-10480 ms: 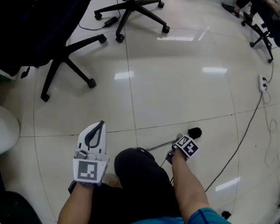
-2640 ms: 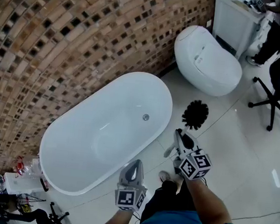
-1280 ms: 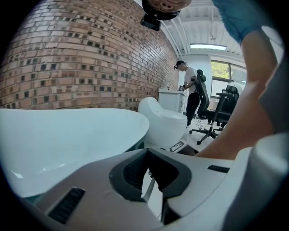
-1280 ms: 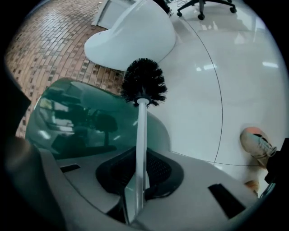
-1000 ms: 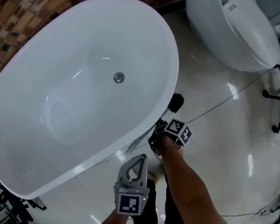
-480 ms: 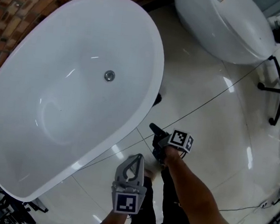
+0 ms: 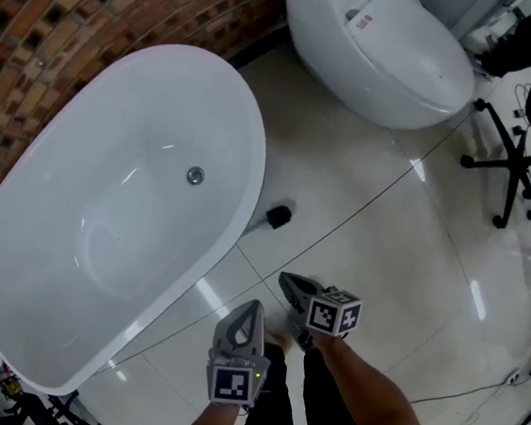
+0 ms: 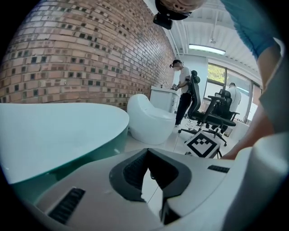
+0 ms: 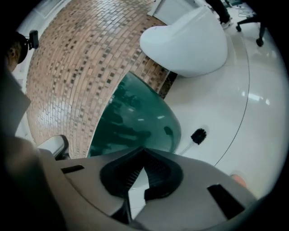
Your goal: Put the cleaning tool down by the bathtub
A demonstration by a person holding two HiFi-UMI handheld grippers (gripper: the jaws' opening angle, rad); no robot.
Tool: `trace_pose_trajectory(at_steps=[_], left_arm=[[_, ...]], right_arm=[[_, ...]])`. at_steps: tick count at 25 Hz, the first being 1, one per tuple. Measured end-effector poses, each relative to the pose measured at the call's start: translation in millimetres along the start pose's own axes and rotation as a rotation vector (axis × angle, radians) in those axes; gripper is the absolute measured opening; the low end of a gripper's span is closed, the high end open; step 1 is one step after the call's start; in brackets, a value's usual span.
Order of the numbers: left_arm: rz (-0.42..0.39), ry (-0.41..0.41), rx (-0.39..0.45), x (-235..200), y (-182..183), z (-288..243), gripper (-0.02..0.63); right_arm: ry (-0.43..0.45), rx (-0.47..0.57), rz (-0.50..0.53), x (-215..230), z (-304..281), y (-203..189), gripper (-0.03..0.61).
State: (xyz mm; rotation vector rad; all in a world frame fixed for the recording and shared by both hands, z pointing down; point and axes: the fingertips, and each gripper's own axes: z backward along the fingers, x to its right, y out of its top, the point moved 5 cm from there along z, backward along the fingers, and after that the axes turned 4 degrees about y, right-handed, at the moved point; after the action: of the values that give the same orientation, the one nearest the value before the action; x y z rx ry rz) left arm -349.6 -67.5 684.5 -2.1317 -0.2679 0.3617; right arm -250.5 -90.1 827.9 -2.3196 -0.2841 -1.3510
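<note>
- Brush (image 7: 279,216) lies on the floor (image 7: 368,227) just beside the tub (image 7: 255,149). Its dark head is out in the open and its handle runs in toward the tub's base.
- In the head view most of the handle is hidden under the tub rim. The right gripper view shows it as a thin pale line.
- Right gripper (image 7: 288,282) is well apart from the brush and up off the floor. Its jaws have just been closing, the pads now meet, and nothing is between them.
- Left gripper (image 7: 251,309) is beside the right one, jaws together too, holding nothing.
- My read: the put-down is done and you are on the pull-away.
- Keep both grippers high and back from the brush, so a jaw tip or your foot can't nudge it away from the tub.
- Back off along the open floor, not toward the toilet (image 7: 384,68) or the chair (image 7: 523,140).
- Look once more at the brush head. It seems to sit flat, though I can't tell whether the handle touches the tub wall.
- If it seems to roll, go in low from the floor side with jaws wide and take the handle, not the bristles.
- Otherwise leave it alone and keep the jaws together as you go.
</note>
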Motion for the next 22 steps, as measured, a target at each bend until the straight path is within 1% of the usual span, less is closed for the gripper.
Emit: trace_pose_trajectory(at_steps=[4, 8, 12, 16, 18, 20, 22], left_arm=[[-0.051, -0.02, 0.007, 12, 28, 12, -0.002], [-0.058, -0.01, 0.017, 23, 57, 29, -0.002], [-0.072, -0.029, 0.042, 44, 94, 46, -0.002], [-0.111, -0.068, 0.075, 70, 130, 76, -0.002], [-0.127, -0.087, 0.087, 81, 146, 98, -0.002], [-0.134, -0.101, 0.116, 85, 163, 121, -0.002], [-0.147, -0.107, 0.136, 83, 175, 145, -0.002]], right_arm=[[0.032, 0.071, 0.056, -35, 33, 18, -0.02], [0.063, 0.138, 0.154, -69, 68, 40, -0.02], [0.075, 0.205, 0.3, -108, 110, 68, -0.015], [0.075, 0.274, 0.435, -160, 161, 90, -0.015], [0.058, 0.307, 0.526, -191, 189, 91, -0.015], [0.047, 0.343, 0.612, -224, 212, 88, -0.015], [0.045, 0.373, 0.67, -255, 229, 81, -0.015]])
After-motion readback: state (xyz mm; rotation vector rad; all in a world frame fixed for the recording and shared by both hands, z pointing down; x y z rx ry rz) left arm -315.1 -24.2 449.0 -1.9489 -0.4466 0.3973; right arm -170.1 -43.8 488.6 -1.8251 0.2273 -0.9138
